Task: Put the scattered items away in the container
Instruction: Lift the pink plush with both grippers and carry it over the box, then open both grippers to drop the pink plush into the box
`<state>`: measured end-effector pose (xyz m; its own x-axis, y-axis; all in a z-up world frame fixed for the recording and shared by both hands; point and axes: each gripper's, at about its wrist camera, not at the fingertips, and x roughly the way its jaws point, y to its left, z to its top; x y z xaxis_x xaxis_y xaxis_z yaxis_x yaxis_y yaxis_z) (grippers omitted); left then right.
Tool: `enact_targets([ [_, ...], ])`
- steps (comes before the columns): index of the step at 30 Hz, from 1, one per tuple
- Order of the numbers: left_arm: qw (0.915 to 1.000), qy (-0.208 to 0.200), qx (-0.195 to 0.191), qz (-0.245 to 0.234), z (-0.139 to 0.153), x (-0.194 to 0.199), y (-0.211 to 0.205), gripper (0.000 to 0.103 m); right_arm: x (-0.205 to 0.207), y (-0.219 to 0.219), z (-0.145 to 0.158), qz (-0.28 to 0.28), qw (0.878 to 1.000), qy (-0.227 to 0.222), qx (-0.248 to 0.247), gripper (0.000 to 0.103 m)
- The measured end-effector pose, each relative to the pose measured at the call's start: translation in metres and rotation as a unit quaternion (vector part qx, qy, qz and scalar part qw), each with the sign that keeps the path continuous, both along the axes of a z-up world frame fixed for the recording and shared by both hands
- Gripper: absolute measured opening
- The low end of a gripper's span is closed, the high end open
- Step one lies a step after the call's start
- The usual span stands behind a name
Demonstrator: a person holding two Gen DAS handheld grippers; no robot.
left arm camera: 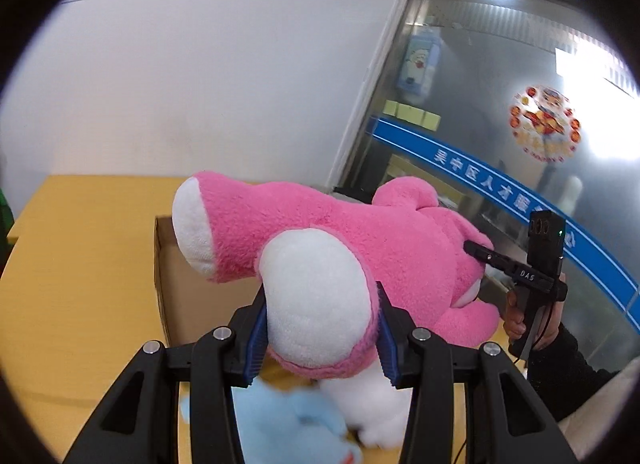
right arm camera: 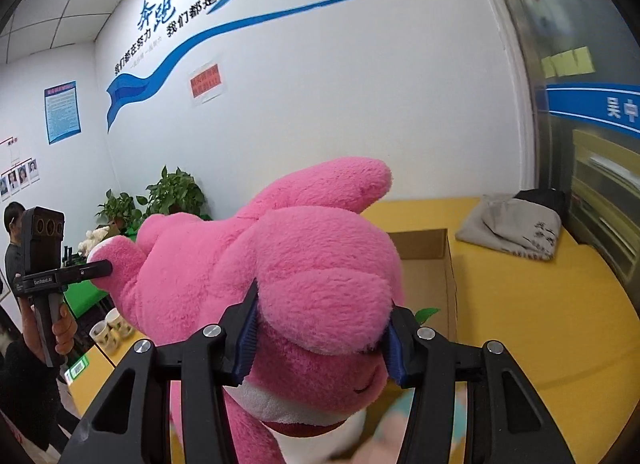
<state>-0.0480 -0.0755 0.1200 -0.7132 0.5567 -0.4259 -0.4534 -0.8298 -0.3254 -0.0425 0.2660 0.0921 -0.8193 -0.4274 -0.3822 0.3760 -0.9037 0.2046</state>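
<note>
The big pink plush toy (left arm camera: 360, 240) is up in the air, held at both ends. It is not in the box yet. This looks like the carrying part of the job: the toy is off the table and hangs over the near edge of the cardboard box (left arm camera: 176, 288), which sits open behind it at about 9 o'clock in the left wrist view. The part of the box that shows looks empty, though much of it is hidden.

The toy is soft and fuzzy, bright pink, with white pads on its feet. It looks squashy, so it bends where it is squeezed.

The left gripper (left arm camera: 320, 328) has its two fingers squeezed onto one white-soled foot. The right gripper (right arm camera: 320, 332) has its fingers squeezed onto the toy's round pink head. In the left wrist view the right gripper's tip pokes into the fur at about 3 o'clock, with the person's hand (left arm camera: 520, 320) around its handle.

More work is left. A light blue plush toy (left arm camera: 292, 424) and a white plush toy (left arm camera: 372, 408) lie on the yellow table (left arm camera: 80, 264) at about 6 o'clock, under the pink one. They probably need to go in too. A folded grey cloth (right arm camera: 512, 227) lies on the table past the box, at about 2 o'clock in the right wrist view. Green plants (right arm camera: 168, 195) stand by the wall.
</note>
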Motion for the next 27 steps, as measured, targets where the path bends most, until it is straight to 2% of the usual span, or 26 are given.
enact_targets([
  [3,0.9998,-0.018,-0.004,0.009,0.003,-0.070,0.010,0.045,-0.080,0.001,-0.004,-0.003,1.000,-0.027,0.001,0.055],
  [6,0.9986,-0.051,-0.007,0.011,-0.020,-0.147,0.016,0.045,-0.156,0.008,-0.021,-0.011,0.998,-0.067,-0.002,0.055],
  [11,0.9903,-0.134,-0.035,0.014,-0.094,-0.259,0.034,0.045,-0.255,0.024,-0.069,-0.032,0.990,-0.137,0.010,0.055],
  [14,0.9818,-0.182,-0.052,0.020,-0.139,-0.300,0.043,0.045,-0.297,0.028,-0.106,-0.047,0.983,-0.178,0.028,0.055],
  [17,0.9757,-0.209,-0.056,0.033,-0.171,-0.321,0.047,0.045,-0.320,0.024,-0.139,-0.058,0.974,-0.212,0.052,0.055],
  [22,0.9704,-0.228,-0.063,0.050,-0.182,-0.323,0.041,0.045,-0.324,0.028,-0.140,-0.062,0.973,-0.217,0.037,0.056],
  [24,0.9679,-0.232,-0.080,0.055,-0.188,-0.318,0.037,0.049,-0.323,0.026,-0.140,-0.064,0.973,-0.215,0.044,0.057],
  [25,0.9658,-0.236,-0.089,0.060,-0.190,-0.316,0.035,0.052,-0.324,0.026,-0.141,-0.067,0.973,-0.215,0.045,0.060],
  [27,0.9616,-0.251,-0.089,0.067,-0.194,-0.311,0.030,0.053,-0.324,0.027,-0.143,-0.078,0.971,-0.223,0.042,0.075],
])
